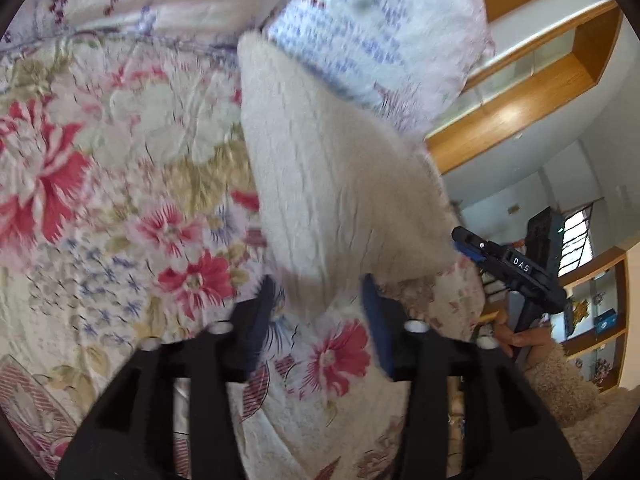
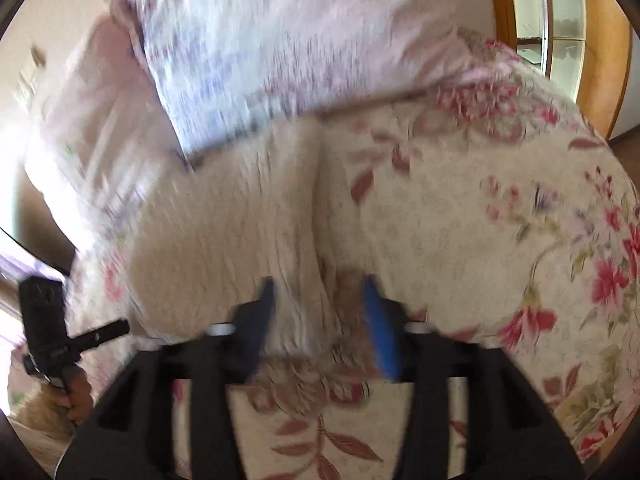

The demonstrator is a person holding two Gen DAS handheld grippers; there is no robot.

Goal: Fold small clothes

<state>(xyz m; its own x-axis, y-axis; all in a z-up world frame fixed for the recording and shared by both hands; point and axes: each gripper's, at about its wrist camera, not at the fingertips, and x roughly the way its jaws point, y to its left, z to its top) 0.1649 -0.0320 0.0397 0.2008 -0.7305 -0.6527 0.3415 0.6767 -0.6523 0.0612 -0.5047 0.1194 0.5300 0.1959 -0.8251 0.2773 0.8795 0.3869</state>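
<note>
A cream knitted garment (image 1: 336, 176) lies on the floral bedspread (image 1: 120, 168). In the left wrist view its near edge sits between the fingers of my left gripper (image 1: 320, 300), whose jaws stand apart around the cloth. My right gripper (image 1: 464, 240) shows at the garment's right corner. In the right wrist view the garment (image 2: 240, 220) is blurred and its near edge lies between the fingers of my right gripper (image 2: 320, 304), jaws apart. My left gripper's body (image 2: 44, 320) shows at the far left.
A pale patterned pillow (image 1: 376, 28) lies behind the garment, also in the right wrist view (image 2: 280, 40). Wooden shelves (image 1: 520, 92) stand to the right of the bed. The bedspread (image 2: 500, 220) falls away at its right edge.
</note>
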